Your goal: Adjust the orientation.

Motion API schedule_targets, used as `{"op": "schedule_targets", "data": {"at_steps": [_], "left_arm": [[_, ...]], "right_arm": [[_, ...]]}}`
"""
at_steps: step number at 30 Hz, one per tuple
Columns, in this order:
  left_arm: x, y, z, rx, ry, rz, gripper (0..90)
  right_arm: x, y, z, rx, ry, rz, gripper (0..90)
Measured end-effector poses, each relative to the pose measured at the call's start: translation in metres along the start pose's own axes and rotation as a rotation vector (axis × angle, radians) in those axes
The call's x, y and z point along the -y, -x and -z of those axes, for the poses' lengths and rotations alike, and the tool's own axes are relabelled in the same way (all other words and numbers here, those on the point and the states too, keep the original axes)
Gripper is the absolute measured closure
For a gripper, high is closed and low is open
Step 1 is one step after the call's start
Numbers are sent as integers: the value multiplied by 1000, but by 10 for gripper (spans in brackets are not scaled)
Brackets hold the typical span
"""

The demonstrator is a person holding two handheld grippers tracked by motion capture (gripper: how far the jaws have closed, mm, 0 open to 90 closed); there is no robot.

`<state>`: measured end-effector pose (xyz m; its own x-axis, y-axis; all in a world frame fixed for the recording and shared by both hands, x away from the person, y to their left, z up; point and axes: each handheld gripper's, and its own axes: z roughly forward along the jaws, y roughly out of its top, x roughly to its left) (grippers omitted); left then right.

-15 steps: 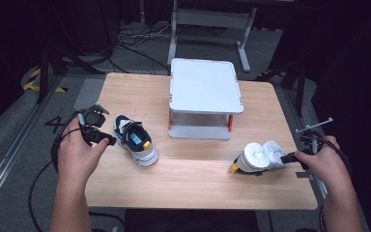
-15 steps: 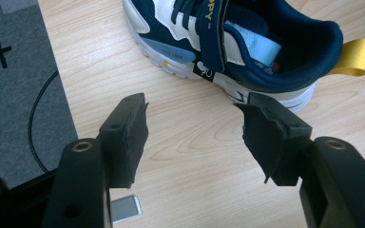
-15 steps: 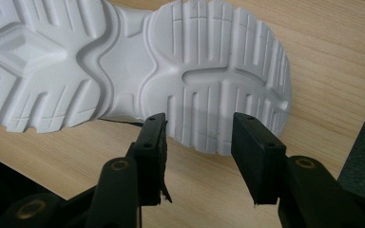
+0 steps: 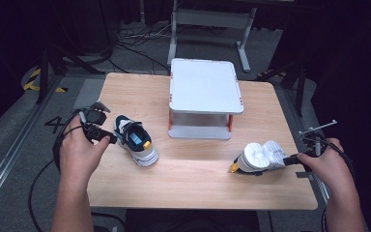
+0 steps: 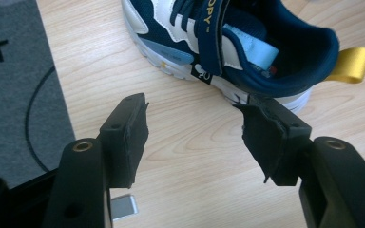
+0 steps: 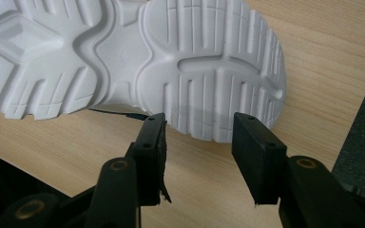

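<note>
From the high view, a wooden surface (image 4: 198,179) carries a white two-tier rack (image 4: 204,92) at centre back. A navy-and-white sneaker (image 4: 136,141) stands upright near the left edge, with the left tool (image 4: 107,137) just beside its toe end. Its mate, the overturned sneaker (image 4: 260,157), lies sole-up near the right edge, the right tool (image 4: 290,158) at its end.

In the left gripper view the jaws stand wide apart over bare wood, the upright shoe just beyond them, its yellow heel loop (image 5: 351,64) free. The padded collar looks soft; the shoe is probably light.

In the right gripper view the jaws are spread, empty, close to the ridged white sole (image 6: 171,57). That rubber edge seems firm and grippy, a fair hold.
</note>
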<state>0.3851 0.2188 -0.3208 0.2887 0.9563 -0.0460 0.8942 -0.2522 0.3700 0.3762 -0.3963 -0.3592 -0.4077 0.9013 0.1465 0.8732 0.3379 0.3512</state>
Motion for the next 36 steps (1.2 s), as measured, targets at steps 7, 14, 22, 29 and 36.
{"op": "schedule_targets", "data": {"at_steps": [7, 14, 22, 29, 36], "left_arm": [[-12, -2, -7, 22, 25, 26, 415], [-26, 4, -18, 40, 42, -2, 404], [-40, 1, -47, 51, -1, 17, 404], [-45, 5, -60, 77, -1, 7, 404], [-49, 9, -77, 78, -28, -4, 456]], "right_arm": [[5, 0, -1, 3, -11, -8, 560], [14, 0, 3, 14, -1, -19, 555], [25, 3, 8, 22, 7, -39, 549], [27, 4, 8, 22, 7, -41, 542], [25, -3, 4, 10, 1, -14, 538]]}}
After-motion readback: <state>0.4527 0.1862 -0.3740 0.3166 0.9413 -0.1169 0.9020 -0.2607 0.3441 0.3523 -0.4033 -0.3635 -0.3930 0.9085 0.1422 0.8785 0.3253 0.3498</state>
